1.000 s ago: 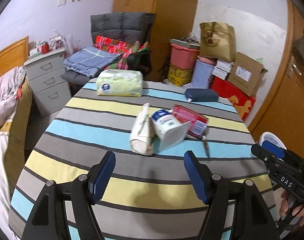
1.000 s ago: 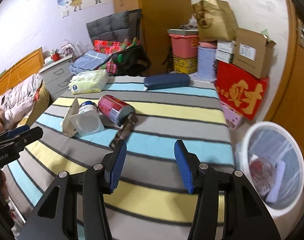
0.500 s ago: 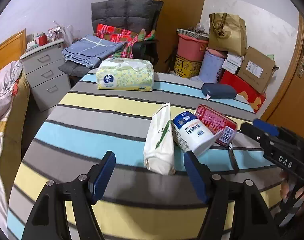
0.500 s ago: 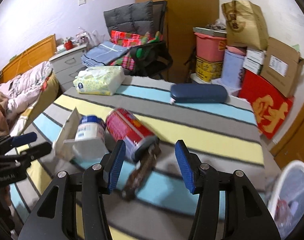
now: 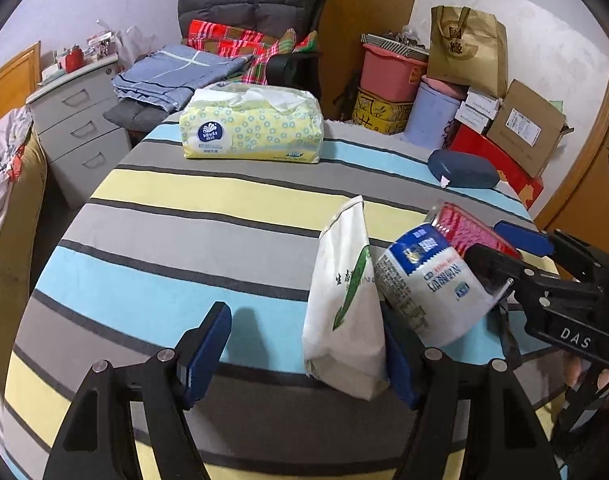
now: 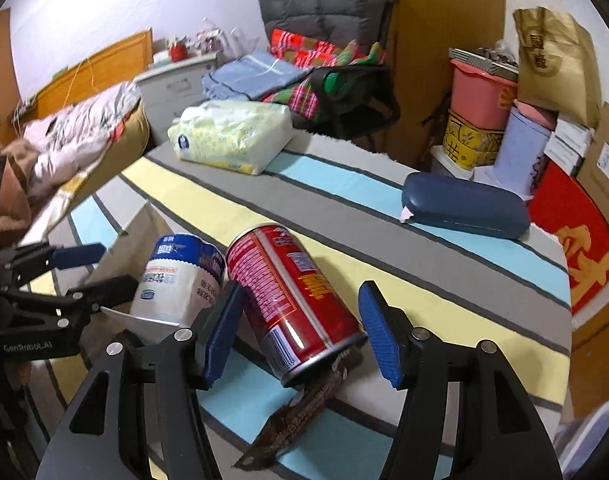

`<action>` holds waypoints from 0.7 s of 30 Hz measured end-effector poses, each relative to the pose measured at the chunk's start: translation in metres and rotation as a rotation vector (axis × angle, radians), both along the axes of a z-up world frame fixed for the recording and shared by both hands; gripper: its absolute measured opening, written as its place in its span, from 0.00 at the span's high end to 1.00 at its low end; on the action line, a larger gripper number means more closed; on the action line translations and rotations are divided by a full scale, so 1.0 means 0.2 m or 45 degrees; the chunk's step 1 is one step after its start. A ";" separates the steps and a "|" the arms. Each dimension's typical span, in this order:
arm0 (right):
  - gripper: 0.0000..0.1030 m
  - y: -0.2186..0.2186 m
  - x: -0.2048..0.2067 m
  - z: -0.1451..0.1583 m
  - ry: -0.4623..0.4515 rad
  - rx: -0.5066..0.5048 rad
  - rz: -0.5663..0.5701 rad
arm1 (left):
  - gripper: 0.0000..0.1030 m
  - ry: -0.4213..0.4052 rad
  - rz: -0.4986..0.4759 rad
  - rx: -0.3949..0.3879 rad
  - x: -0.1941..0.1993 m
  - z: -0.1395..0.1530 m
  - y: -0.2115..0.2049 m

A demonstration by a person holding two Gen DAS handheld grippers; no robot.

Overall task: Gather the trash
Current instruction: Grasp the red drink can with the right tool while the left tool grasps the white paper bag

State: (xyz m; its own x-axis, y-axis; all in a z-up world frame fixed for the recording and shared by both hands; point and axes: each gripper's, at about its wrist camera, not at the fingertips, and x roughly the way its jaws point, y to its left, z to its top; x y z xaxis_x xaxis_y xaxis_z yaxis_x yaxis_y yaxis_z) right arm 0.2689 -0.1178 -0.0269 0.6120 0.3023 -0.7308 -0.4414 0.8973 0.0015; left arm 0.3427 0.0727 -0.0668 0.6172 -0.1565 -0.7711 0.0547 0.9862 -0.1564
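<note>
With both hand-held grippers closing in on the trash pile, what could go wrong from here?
1. The red can lies on its side between the opening jaws of the right hand-held gripper; it may roll away if nudged.
2. The can rests on the brown wrapper, which could drag along.
3. The left hand-held gripper straddles the white paper bag leaning against the yogurt cup; lifting one may topple the other.

The tissue pack (image 5: pixel 251 130) reads "vinda" — the right gripper (image 5: pixel 516 246) "DAS", the left gripper (image 6: pixel 94 266) seemingly "GenRobot.AI".
</note>
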 end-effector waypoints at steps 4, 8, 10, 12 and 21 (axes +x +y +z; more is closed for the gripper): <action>0.40 0.02 0.03 -0.01 0.036 -0.012 0.025 | 0.32 0.017 -0.009 -0.014 0.03 -0.02 0.00; 0.40 0.00 0.06 -0.02 0.052 0.001 -0.001 | 0.32 0.030 -0.023 -0.028 0.04 -0.04 -0.01; 0.40 -0.01 0.08 -0.03 0.091 0.040 -0.015 | 0.32 0.027 -0.030 -0.024 0.04 -0.04 -0.02; 0.40 -0.02 0.08 -0.04 0.108 0.058 -0.019 | 0.37 0.026 -0.038 -0.025 0.04 -0.04 -0.02; 0.44 -0.04 0.04 -0.04 0.117 0.064 -0.067 | 0.70 0.011 -0.065 -0.016 0.01 -0.02 -0.04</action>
